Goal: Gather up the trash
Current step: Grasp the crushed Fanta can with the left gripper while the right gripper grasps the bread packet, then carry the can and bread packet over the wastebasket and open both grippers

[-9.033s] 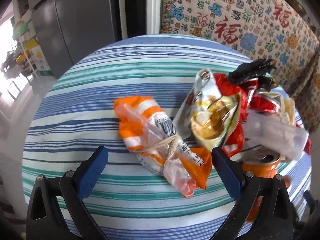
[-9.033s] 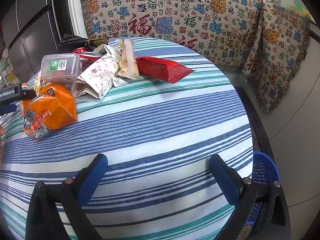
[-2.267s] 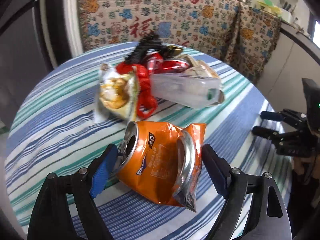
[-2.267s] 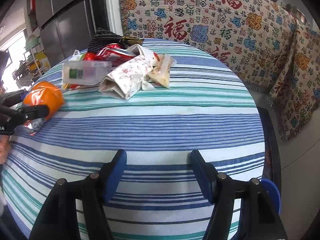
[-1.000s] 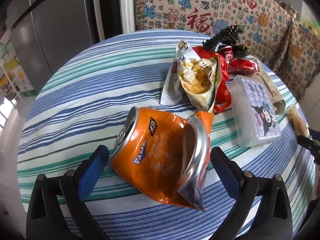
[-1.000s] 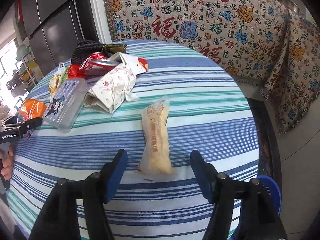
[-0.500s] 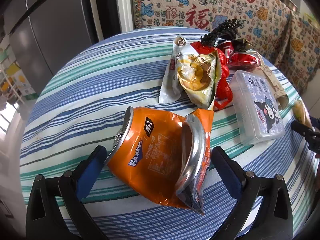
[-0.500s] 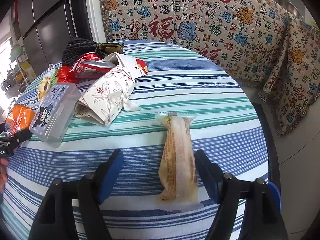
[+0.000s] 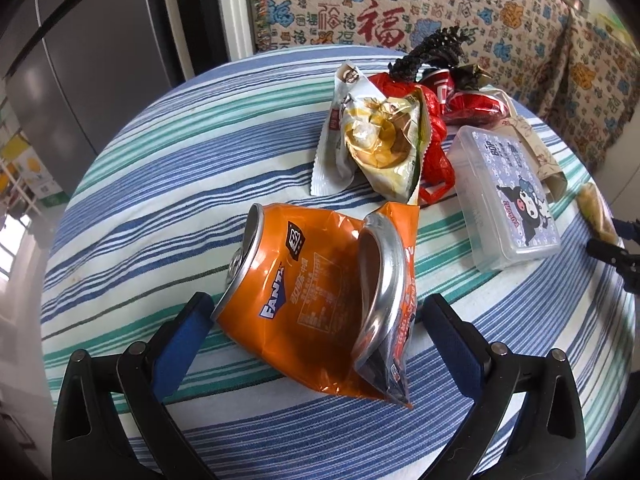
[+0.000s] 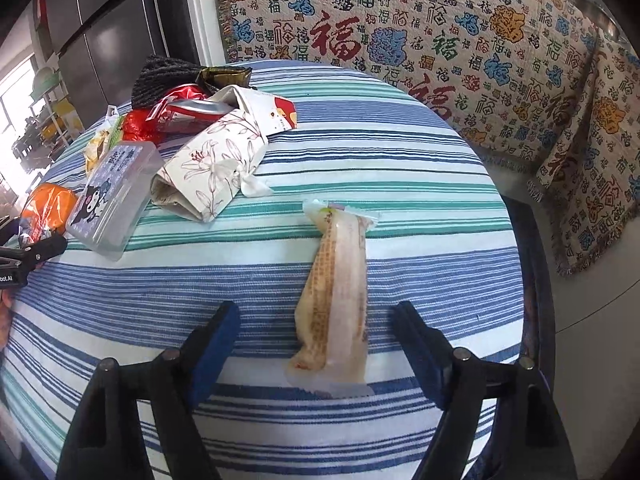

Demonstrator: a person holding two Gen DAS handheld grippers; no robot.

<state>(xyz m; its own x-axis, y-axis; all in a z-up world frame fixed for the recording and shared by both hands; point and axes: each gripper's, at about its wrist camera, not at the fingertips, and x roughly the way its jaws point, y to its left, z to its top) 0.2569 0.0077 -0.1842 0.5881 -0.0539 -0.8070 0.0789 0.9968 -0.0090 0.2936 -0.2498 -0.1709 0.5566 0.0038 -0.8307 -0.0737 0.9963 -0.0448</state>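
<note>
- The left claw [image 9: 316,320] is spread around the crushed Fanta can [image 9: 316,288], its left pad touching the can's side and its right pad clear; the can lies on the striped surface [image 9: 160,184].
- The right claw [image 10: 316,332] is closing, pads not yet on the pale snack wrapper [image 10: 336,296] lying between them.
- Step, judged: grasping both pieces; next comes pinching and lifting.
- At twelve to two o'clock from the can, wrappers and a plastic box [image 9: 504,200] wait.
</note>
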